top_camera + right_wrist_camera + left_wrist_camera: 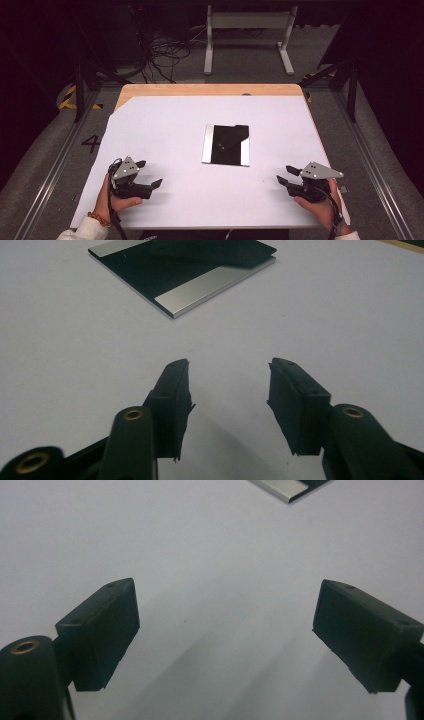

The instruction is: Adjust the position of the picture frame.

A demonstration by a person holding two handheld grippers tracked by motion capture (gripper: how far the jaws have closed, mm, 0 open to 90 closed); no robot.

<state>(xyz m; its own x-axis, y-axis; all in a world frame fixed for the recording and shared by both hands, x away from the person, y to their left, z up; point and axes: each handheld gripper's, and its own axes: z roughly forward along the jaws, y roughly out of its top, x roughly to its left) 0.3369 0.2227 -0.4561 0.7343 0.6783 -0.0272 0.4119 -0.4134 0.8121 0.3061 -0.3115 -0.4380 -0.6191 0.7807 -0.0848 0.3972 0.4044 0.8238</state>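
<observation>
White-covered table point(165, 130) (wooden far edge), flat plate point(226, 145)

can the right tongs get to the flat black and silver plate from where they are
Probably yes: the right tongs are open and empty, and only bare white tabletop lies between them and the flat black and silver plate.

I'm seeing bare white table covering point(165, 130) lying between both grippers and the flat black plate with silver edge strips point(226, 145) at centre. That low plate, carrying a dark flat piece point(212, 251), is sitting as the sole obstacle.
</observation>
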